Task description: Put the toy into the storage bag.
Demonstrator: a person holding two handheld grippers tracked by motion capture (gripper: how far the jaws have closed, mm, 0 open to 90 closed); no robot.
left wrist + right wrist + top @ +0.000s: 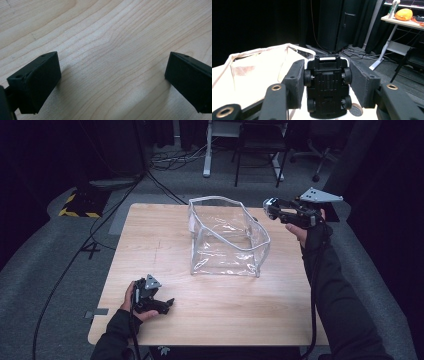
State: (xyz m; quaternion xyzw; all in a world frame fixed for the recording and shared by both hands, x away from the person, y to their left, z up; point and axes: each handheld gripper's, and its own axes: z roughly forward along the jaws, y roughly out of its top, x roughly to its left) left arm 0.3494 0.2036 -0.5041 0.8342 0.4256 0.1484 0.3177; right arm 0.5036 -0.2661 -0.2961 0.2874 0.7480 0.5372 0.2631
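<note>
Fingers [294,82] of my right gripper [326,85] pinch a toy car [327,86] by its two sides, underside turned toward the camera, all four wheels visible; grip looks firm, car sits square betw. the pads. High view: right gripper [274,210] hangs in the air just beside the far right corner of the clear bag [227,237], level w/ its rim or slightly above, not yet over the opening. Bag stands upright w/ mouth open, centre-far on the wooden table [150,245], white-trimmed rim holding its shape; nothing visible inside it as far as I can tell.

Left gripper [159,304] rests low on the table's near left corner area, well apart from the bag. Left gripper view: jaws spread wide, bare wood grain betw. them, nothing held.

Step in hand, as I judge it: carry phase, car picked up and en route to the bag, drop not yet made.

Next move calls for: bringing my right gripper sideways over the bag mouth, clearing the soft rim w/o snagging it, tipping or lowering the car inside, then parting the fingers. Rim is floppy plastic, so approach from above rather than across. Left gripper could steady the near wall if the bag shifts, though it stands OK for now
</note>
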